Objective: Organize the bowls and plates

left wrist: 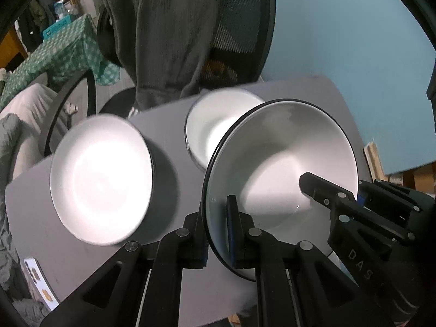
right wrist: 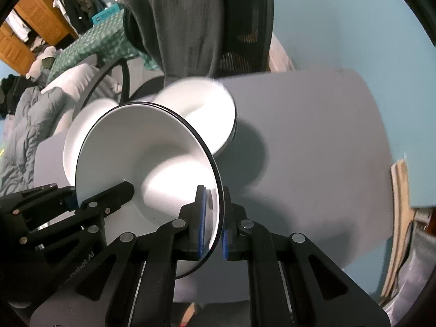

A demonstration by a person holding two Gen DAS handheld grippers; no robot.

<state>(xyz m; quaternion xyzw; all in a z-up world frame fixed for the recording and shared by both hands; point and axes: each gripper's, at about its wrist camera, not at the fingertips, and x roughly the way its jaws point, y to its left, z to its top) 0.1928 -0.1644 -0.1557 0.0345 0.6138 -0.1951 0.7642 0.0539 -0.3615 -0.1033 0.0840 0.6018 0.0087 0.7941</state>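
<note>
Only "DAS" legible on right gripper [left wrist: 357, 199]; both clamp bowl [left wrist: 280, 169] rim

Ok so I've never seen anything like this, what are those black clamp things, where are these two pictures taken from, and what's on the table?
The black clamps are hand-held grippers, one in each of a person's hands, with no robot arm. Each carries a wide-angle camera looking along its two fingers, which is why the pictures bulge.

One picture comes from the left gripper, the other from the right gripper. Both are pinching opposite sides of the rim of the same tilted white bowl, so each camera also shows the other gripper.

On the grey table sit two more white dishes: a shallow bowl and a further bowl. Behind the table is a chair draped with a dark garment.
</note>
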